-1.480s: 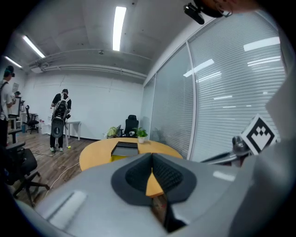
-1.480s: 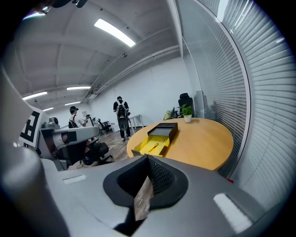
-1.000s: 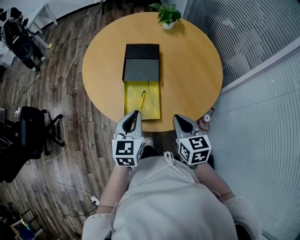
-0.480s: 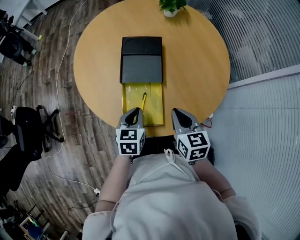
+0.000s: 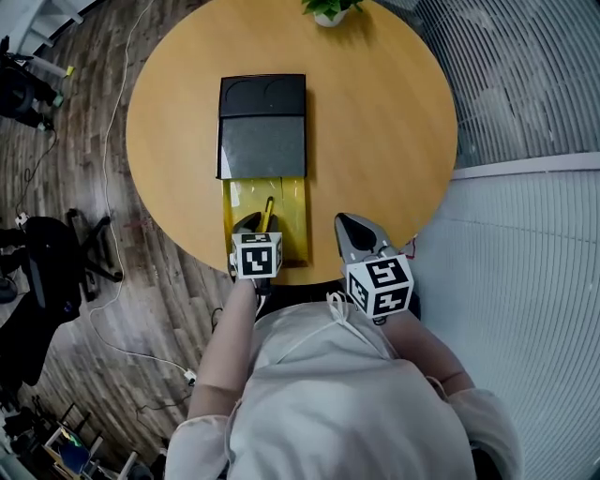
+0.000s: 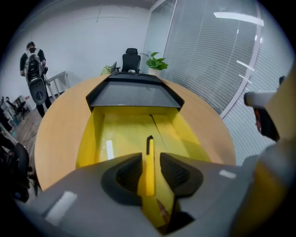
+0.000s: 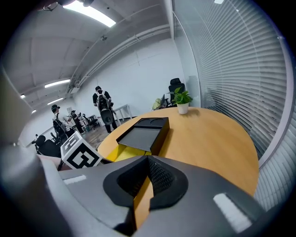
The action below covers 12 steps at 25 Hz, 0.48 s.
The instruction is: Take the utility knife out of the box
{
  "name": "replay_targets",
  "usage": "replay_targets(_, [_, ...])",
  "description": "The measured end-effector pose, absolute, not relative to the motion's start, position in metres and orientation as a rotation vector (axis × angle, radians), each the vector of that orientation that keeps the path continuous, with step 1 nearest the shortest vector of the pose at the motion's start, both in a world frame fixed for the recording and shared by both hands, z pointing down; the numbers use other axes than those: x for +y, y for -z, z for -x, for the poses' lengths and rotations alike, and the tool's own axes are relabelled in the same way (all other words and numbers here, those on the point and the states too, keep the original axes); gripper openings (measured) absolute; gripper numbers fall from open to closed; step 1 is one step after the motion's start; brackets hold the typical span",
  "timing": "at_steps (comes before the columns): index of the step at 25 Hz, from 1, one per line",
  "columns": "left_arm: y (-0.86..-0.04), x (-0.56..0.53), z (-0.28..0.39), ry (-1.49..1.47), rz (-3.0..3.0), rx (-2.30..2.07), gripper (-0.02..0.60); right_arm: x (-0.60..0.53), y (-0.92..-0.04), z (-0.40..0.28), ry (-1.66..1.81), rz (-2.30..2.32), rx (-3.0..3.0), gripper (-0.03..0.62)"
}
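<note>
Left gripper (image 6: pixel 150 159) is opening its jaws astride the utility knife (image 6: pixel 149 157) in the lower-centre box (image 5: pixel 298 214), readying the pick; right gripper (image 7: pixel 147 161) idles, pressed together.

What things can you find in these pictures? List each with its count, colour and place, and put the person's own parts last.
table: one, wood-coloured, round, centre.
box: one, black, on the table, yellow tray slid out toward the person.
utility knife: one, yellow, in the tray.
potted plant: one, green, white pot, table's far edge.
office chair: one, black, floor at left.
left gripper: one, grey, over the tray, jaws opening, knife between them.
right gripper: one, grey, shut, at the table's near edge.
</note>
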<state>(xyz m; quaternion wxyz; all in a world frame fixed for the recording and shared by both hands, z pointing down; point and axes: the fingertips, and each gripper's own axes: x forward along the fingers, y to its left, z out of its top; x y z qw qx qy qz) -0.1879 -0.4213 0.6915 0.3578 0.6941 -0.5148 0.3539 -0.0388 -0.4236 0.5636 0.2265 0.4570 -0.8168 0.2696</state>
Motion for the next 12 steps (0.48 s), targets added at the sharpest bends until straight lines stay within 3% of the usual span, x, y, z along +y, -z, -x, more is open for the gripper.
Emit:
replay_targets(10, [-0.703,-0.424,0.190,-1.016,-1.743,-1.379,0.096,-0.445,-0.569,0.023,-0.778,-1.256,-2.239,0.002])
replay_targets(12, [-0.703,-0.423,0.189,-1.019,-1.751,-1.373,0.054,-0.446,-0.567,0.024,-0.773,-1.250,-2.245,0.002])
